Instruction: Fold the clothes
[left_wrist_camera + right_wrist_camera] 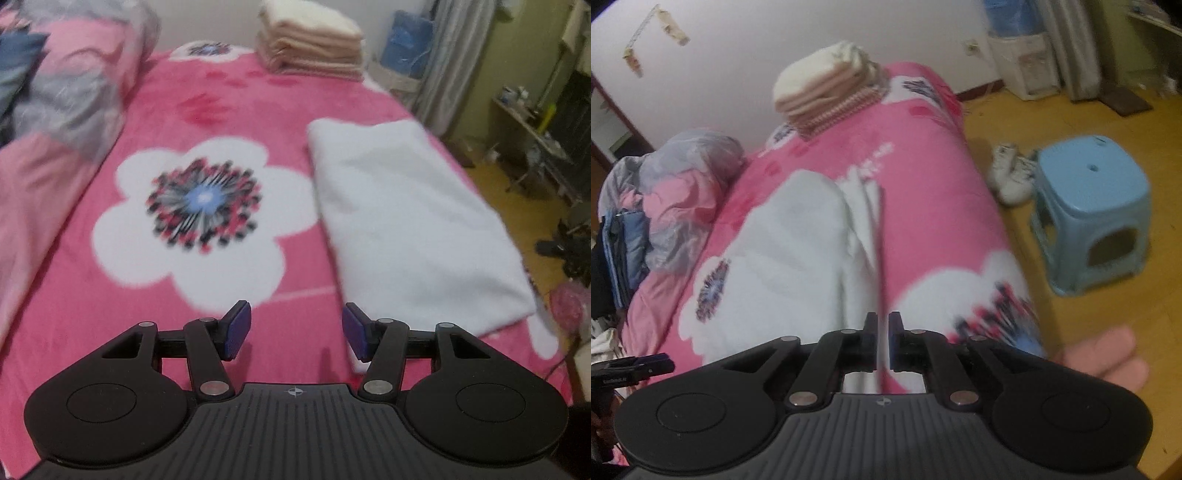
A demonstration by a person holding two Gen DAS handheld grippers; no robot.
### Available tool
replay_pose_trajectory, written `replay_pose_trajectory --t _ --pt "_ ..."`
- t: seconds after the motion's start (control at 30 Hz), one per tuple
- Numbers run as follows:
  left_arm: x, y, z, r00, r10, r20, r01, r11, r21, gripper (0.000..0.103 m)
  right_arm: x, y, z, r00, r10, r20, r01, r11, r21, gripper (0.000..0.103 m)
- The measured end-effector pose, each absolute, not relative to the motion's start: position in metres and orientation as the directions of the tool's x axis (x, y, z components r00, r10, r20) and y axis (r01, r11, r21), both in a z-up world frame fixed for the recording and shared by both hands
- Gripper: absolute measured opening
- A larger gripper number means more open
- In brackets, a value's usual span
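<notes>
Pink fleece with big white flowers covers the bed (pixel 258 110) in your left wrist view, and on its right half lies the white fluffy folded cloth (pixel 410 218), a long rectangle running away from you toward the far end. Your left gripper (pixel 291 330) hovers above the blanket just off the cloth's near left corner; its blue-padded fingers (pixel 236 330) stand well apart with nothing between them. At the far end of the bed sits a stack of folded beige and cream towels (pixel 310 40), well apart from the white cloth. On the left edge lies a heap of pink and grey bedding under clear plastic (pixel 74 74). The picture is blurred, so fine detail is lost.

From your right wrist view, the same white cloth (pixel 798 251) lies in the middle of the pink bed (pixel 923 206), its folded layers showing along its right side. Your right gripper (pixel 882 343) has its jaws nearly together; a thin slit of light shows between them, and whether any fabric is pinched there you cannot tell through the blur. Beside the bed on the yellow floor stands a light blue plastic stool (pixel 1093 206), with white shoes (pixel 1008 177) just beside it. Fingers of your hand (pixel 1115 358) show at the gripper's right edge.
</notes>
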State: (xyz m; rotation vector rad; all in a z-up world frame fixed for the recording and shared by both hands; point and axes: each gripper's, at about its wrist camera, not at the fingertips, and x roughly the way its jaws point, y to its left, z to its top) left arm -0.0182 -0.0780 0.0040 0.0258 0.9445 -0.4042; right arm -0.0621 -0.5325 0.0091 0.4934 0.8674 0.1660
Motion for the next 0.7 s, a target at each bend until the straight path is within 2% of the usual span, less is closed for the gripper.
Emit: replay_pose_trajectory --t 0.07,0.2,0.27,0.5,0.7 --pt "-0.012 -0.096 0.006 0.517 -0.349 -0.782 0.403 0.905 -0.137 0.055 -0.042 -0.526 0.014 0.643 0.352 -0.680 0.037 0.873 0.487 0.018" --pt "-0.006 -0.133 0.002 0.510 -0.387 -0.768 0.512 0.854 -0.090 0.055 -0.001 -0.514 0.019 0.646 0.368 -0.669 -0.004 0.878 0.479 0.020" --pt "-0.007 -0.147 -0.004 0.511 -0.394 -0.764 0.551 0.832 -0.061 0.055 0.018 -0.509 0.018 0.649 0.355 -0.672 -0.010 0.888 0.460 0.025" --pt "-0.003 -0.167 -0.032 0.482 -0.385 -0.787 0.584 0.811 -0.039 0.055 0.067 -0.487 0.010 0.677 0.287 -0.678 -0.078 0.944 0.321 0.025" --pt "0.004 -0.160 -0.036 0.456 -0.419 -0.786 0.589 0.803 -0.086 0.055 0.097 -0.471 -0.004 0.687 0.224 -0.691 -0.129 0.974 0.188 0.025"
